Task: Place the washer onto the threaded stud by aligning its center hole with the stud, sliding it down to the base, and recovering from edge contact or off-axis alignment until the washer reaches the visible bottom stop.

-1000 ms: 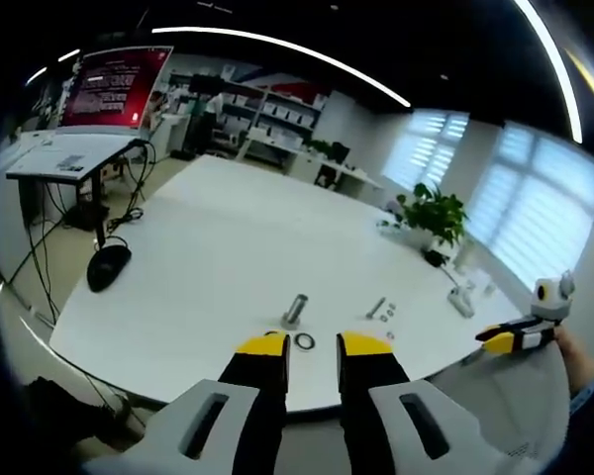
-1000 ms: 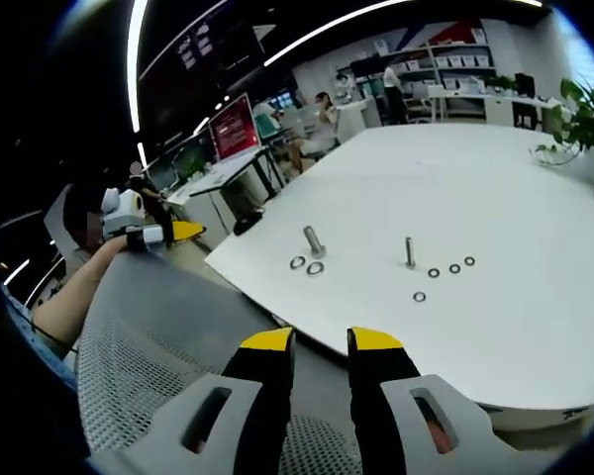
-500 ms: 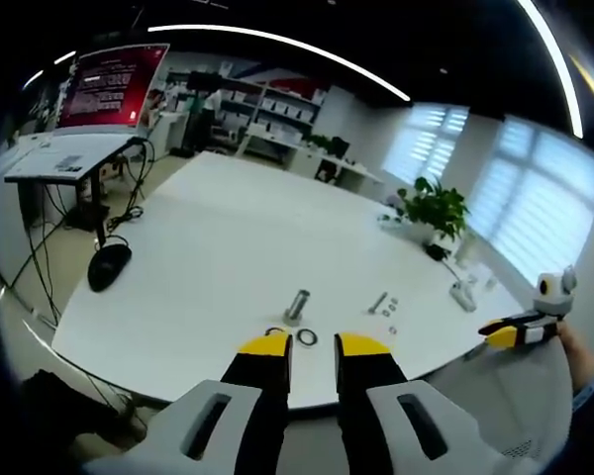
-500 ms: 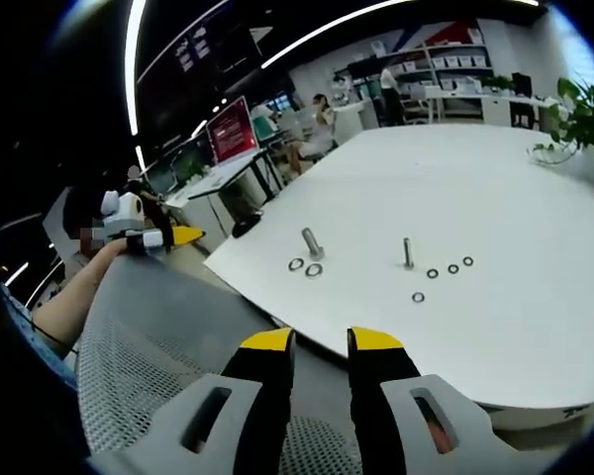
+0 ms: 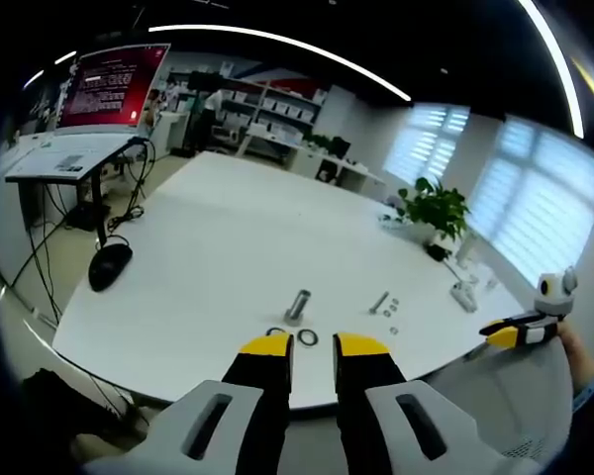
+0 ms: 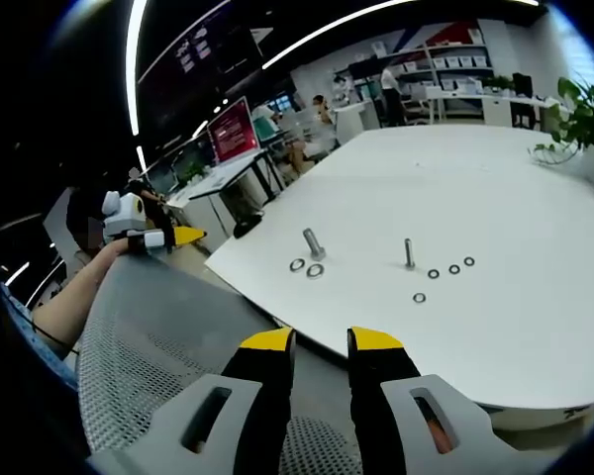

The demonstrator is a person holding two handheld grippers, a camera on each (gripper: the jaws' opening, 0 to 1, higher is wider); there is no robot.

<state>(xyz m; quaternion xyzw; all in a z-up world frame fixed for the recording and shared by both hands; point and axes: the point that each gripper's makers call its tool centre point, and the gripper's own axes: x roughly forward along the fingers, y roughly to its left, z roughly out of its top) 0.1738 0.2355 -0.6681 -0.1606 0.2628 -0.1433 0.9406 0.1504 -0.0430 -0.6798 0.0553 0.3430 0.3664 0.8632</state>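
White surface (image 6: 495, 198): two threaded studs, thick stud (image 6: 313, 242) and thin stud (image 6: 409, 253), both bare. Washers (image 6: 307, 267) loose beside thick stud at 7 o'clock; small washers (image 6: 444, 274) at thin stud's 4 o'clock. Left gripper (image 5: 312, 346), right gripper (image 6: 322, 341): fingers slightly apart, empty, short of surface. Task: not begun.
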